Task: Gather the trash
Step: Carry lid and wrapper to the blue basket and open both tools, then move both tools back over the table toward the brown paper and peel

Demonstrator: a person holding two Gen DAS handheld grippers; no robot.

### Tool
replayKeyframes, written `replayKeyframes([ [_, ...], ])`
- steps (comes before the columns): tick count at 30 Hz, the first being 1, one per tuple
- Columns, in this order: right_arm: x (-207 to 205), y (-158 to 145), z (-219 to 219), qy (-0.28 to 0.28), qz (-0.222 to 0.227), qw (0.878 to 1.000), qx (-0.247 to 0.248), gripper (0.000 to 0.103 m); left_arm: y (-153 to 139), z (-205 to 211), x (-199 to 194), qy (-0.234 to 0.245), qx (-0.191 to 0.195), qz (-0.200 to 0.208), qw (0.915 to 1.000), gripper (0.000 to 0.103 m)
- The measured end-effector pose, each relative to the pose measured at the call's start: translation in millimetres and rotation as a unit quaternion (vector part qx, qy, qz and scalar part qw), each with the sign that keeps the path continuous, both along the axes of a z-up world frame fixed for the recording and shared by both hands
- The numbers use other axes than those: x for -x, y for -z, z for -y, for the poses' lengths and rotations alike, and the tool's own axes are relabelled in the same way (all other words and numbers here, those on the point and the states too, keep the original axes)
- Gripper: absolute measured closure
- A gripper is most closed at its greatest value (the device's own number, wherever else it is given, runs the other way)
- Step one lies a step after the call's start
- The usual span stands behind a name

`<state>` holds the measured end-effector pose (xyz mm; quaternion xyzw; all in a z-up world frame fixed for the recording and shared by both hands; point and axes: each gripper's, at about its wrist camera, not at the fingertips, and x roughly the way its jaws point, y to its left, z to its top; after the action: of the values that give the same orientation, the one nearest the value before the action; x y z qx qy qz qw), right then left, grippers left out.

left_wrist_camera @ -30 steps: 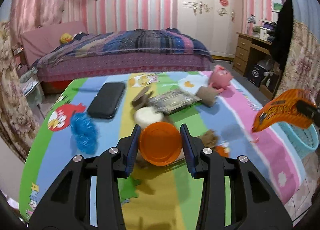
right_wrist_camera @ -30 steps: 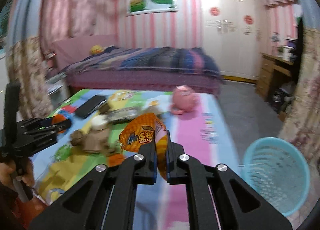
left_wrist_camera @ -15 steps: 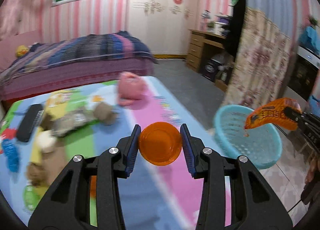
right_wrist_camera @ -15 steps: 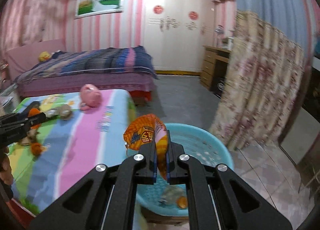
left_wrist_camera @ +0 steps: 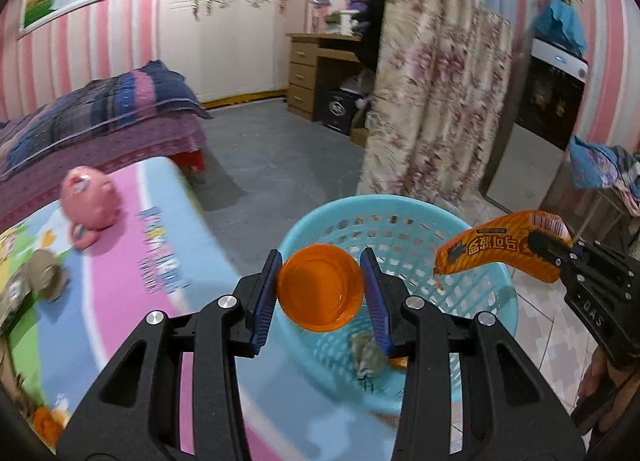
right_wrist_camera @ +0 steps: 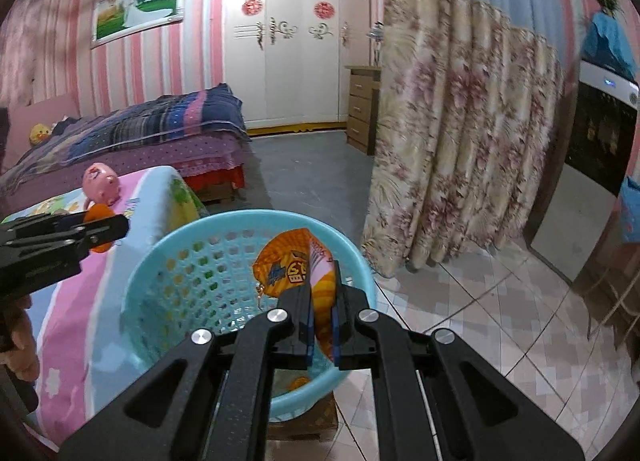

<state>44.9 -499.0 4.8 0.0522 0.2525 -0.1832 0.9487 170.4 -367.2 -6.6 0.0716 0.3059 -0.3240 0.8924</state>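
Crinkled orange wrapper [right_wrist_camera: 298, 269], round plastic lid [left_wrist_camera: 320, 287], perforated basket [left_wrist_camera: 472, 301]

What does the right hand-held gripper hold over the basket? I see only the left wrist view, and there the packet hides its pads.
Observer: The right hand-held gripper is shut flat on an orange snack packet, which stands above the blue basket.
Operator: Is there already trash under that packet?
Observer: Yes, one small orange piece lies at the basket bottom, below the pads.
Operator: Is my orange lid over the basket?
Observer: From the right wrist view, the lid in the left hand-held gripper shows over the mat, left of the rim.
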Motion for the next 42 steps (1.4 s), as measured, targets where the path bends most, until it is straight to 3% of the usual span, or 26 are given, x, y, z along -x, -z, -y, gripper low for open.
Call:
replayKeyframes([
  [3, 0, 3, 8, 0.006, 0.001, 1.0, -0.007, 0.097, 6, 14, -9, 0.01, -0.008, -0.008, 0.9999, 0.061],
  [4, 0, 3, 9, 0.007, 0.001, 1.0, -0.008, 0.097, 7, 15, -11, 0.009, -0.01, -0.009, 0.9999, 0.048],
  [6, -2, 4, 11, 0.01, 0.001, 1.0, -0.011, 0.097, 7, 15, -12, -0.003, -0.014, 0.001, 0.9999, 0.031],
  [10, -5, 6, 8, 0.008, -0.003, 1.0, -0.009, 0.097, 3, 6, -14, -0.02, -0.02, 0.022, 0.9994, 0.019],
  [20, -35, 13, -7, 0.007, -0.02, 1.0, -0.001, 0.095, -29, -78, -5, -0.106, 0.007, 0.065, 0.9923, 0.009],
  [21, -38, 14, -8, 0.011, -0.023, 1.0, -0.001, 0.092, -33, -94, 0, -0.118, 0.011, 0.072, 0.9903, 0.009],
  [22, -43, 15, -9, 0.017, -0.024, 1.0, -0.002, 0.07, -36, -102, 3, -0.126, 0.011, 0.077, 0.989, 0.008],
  [23, -44, 15, -10, 0.021, -0.021, 1.0, -0.003, 0.033, -39, -112, 7, -0.134, 0.011, 0.084, 0.9874, 0.007],
  [24, -44, 15, -10, 0.021, -0.016, 1.0, -0.004, 0.022, -43, -125, 11, -0.143, 0.009, 0.092, 0.9853, 0.006],
  [28, -47, 16, -16, 0.021, -0.029, 0.999, -0.002, 0.021, -54, -173, 30, -0.173, 0.0, 0.108, 0.9789, 0.006],
  [31, -34, 3, -32, 0.01, 0.0, 1.0, -0.007, 0.015, -64, -210, 44, -0.198, 0.002, 0.114, 0.9737, 0.006],
  [37, 5, -35, -97, -0.048, 0.051, 0.997, 0.015, 0.007, -73, -283, 64, -0.249, -0.006, 0.104, 0.9629, 0.006],
  [42, 9, -56, -157, -0.101, 0.057, 0.993, 0.031, 0.005, -62, -333, 70, -0.295, -0.029, 0.101, 0.9498, 0.006],
])
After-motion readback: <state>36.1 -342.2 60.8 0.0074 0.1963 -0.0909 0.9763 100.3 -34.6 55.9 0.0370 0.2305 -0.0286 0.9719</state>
